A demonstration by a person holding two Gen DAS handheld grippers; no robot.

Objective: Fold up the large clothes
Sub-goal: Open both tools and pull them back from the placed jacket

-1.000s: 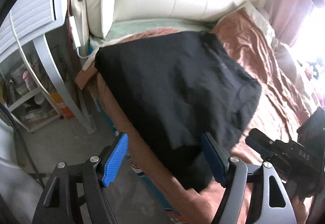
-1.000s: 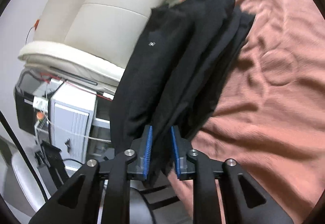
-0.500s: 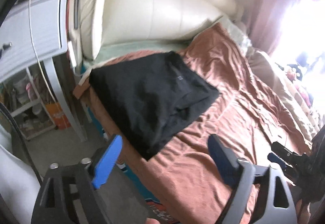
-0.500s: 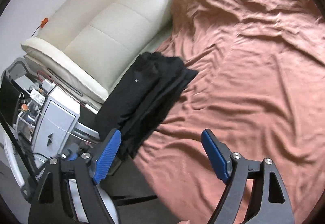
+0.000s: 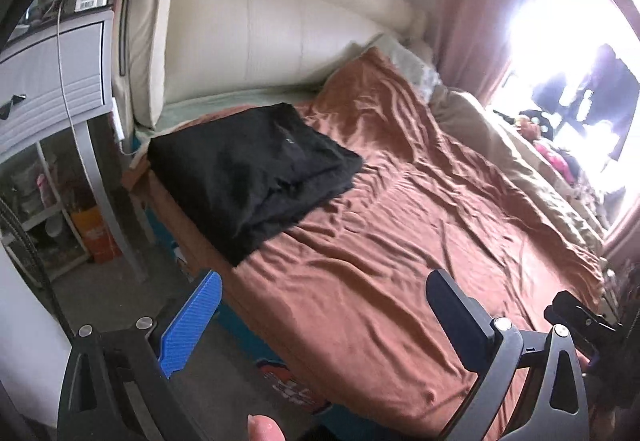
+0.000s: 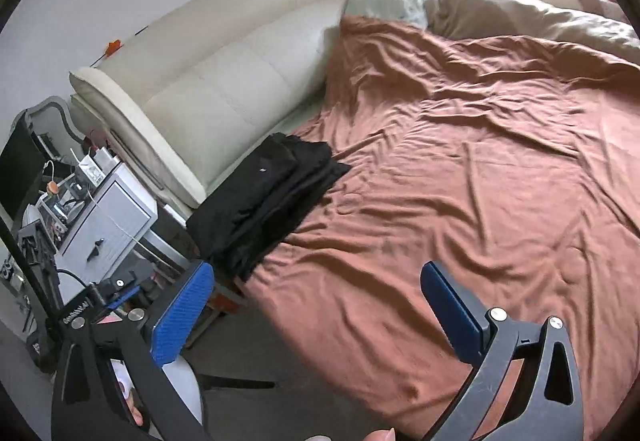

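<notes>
My left tool (image 5: 320,315) and right tool (image 6: 316,309) are both spreading wide with nothing between them; the folded black garment (image 5: 256,169) lies on the bed's (image 5: 400,261) corner beside the headboard (image 5: 260,37).

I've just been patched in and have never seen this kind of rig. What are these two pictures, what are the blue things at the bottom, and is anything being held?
There is no robot arm here: a person carries a two-finger gripper in each hand, and each has a wide-angle camera looking forward along its fingers. One picture is from the left gripper, the other from the right gripper. The blue things are the grip pads on the fingers. Both sets of jaws are opening, spread wide with nothing between them, so nothing is held. Ahead is a bed with a rust-brown sheet. A folded black garment lies on its corner near the cream headboard, touching neither gripper. A grey bedside cabinet stands beside the bed.
</notes>
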